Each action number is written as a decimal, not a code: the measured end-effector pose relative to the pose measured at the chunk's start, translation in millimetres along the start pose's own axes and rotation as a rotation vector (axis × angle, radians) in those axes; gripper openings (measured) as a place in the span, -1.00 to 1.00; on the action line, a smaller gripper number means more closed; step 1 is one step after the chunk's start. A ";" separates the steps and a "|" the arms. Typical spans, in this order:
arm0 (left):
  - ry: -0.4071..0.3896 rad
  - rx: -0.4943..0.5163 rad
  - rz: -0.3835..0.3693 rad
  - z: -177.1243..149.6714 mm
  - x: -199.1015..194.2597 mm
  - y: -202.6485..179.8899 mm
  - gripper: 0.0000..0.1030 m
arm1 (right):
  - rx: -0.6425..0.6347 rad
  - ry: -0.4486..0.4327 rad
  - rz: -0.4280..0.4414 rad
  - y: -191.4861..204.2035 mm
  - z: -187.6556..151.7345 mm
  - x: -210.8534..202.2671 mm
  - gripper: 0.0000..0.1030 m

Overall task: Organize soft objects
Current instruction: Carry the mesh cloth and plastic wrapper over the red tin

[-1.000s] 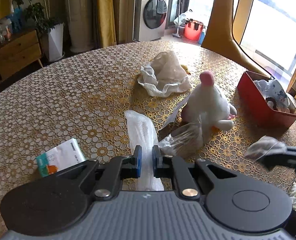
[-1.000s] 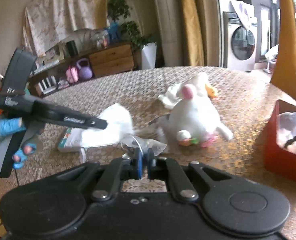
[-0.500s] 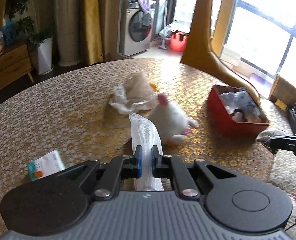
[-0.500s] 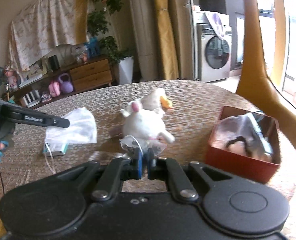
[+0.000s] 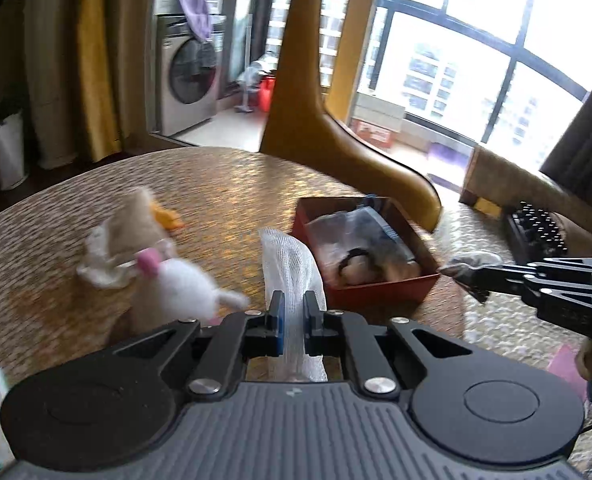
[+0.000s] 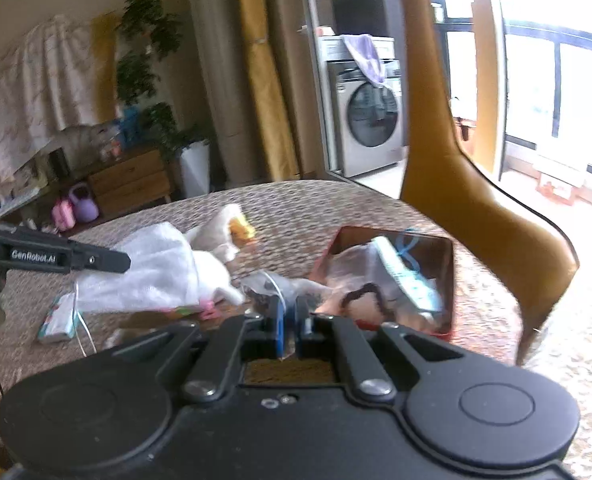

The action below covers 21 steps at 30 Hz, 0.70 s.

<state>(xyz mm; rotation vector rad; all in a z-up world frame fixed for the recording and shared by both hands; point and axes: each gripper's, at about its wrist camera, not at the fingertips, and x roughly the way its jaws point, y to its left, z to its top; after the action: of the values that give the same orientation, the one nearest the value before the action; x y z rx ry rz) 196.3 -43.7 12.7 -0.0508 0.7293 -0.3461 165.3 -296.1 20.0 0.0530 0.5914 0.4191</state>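
Observation:
My left gripper (image 5: 293, 314) is shut on a white mesh bag (image 5: 292, 264) and holds it above the table, just left of the red box (image 5: 379, 284). My right gripper (image 6: 289, 316) is shut on a small clear plastic bag (image 6: 274, 286) and holds it close to the red box (image 6: 447, 280), which has several soft items in it. The right gripper also shows at the right of the left wrist view (image 5: 475, 276). A white plush toy with a pink tip (image 5: 180, 286) lies on the table. A second plush in a plastic bag (image 5: 136, 220) lies behind it.
The round table (image 5: 236, 188) has a gold lace-pattern cover. A small tissue pack (image 6: 58, 322) lies at its left. A yellow chair (image 6: 467, 200) stands behind the red box. A black keyboard (image 5: 535, 228) sits at the far right.
Both grippers have lifted and swung right toward the red box with their bags. The box now sits much nearer in both views.

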 end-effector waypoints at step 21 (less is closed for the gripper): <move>0.003 0.047 -0.016 53.1 125.2 -80.9 -0.83 | 0.113 0.004 -0.151 -108.9 19.1 59.4 -0.92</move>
<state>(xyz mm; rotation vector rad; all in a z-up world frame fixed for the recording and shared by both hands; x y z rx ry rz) 294.3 -164.8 -14.9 -0.0122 0.7238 -0.3788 260.5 -370.7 -13.8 0.1149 0.6180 0.2386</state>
